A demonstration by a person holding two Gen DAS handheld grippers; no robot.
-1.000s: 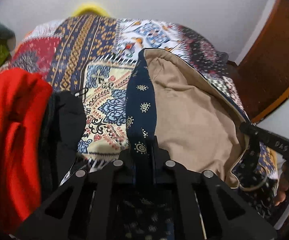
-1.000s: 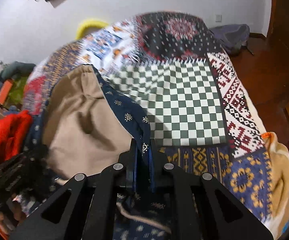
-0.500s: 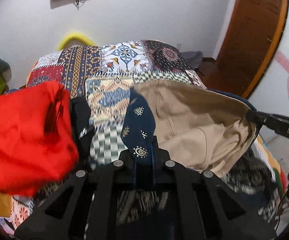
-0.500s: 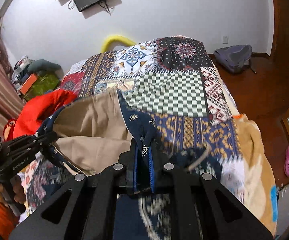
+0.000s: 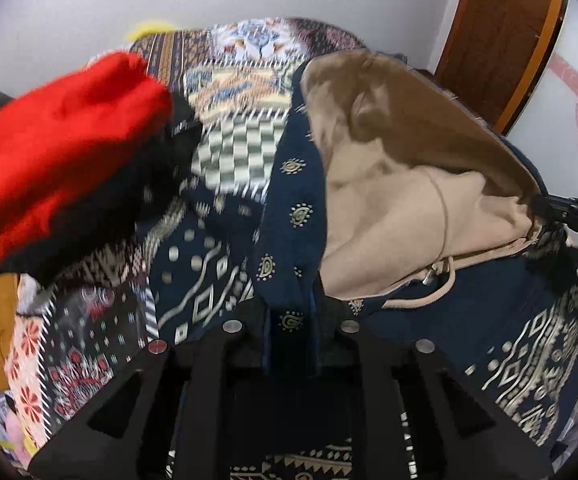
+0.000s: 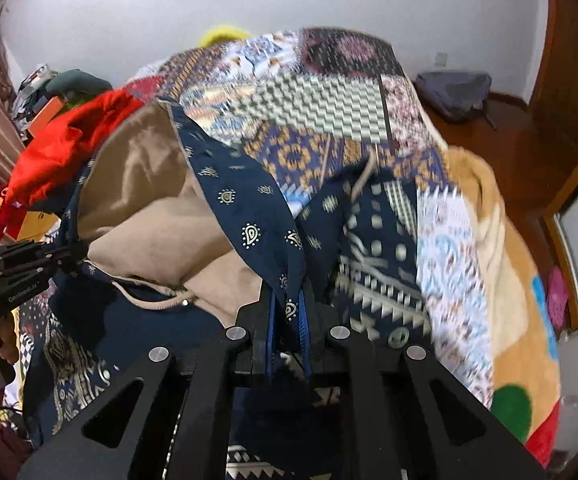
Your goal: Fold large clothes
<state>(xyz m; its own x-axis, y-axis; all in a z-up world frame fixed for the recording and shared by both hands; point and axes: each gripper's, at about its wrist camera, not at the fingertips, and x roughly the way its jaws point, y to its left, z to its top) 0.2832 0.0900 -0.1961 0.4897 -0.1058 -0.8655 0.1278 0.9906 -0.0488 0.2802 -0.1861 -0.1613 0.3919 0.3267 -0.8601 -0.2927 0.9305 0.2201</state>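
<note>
A patchwork bedspread [image 6: 329, 104] covered the bed, with a white wall [image 6: 329, 4] behind and a wooden door [image 5: 501, 36] to one side. A red garment [image 5: 61, 168] lay heaped on the bed's left part. Much of both views was smeared by motion, so the bedspread's patterns were hard to read. The navy hoodie [image 5: 289, 216] (tan lining [image 5: 389, 216] showing, drawstring dangling) hung stretched between the two claws above the bed. The left gripper [image 5: 291, 320] had its jaws opening, the hem still between them; the right gripper [image 6: 289, 312] pinched the navy hem tight.
</note>
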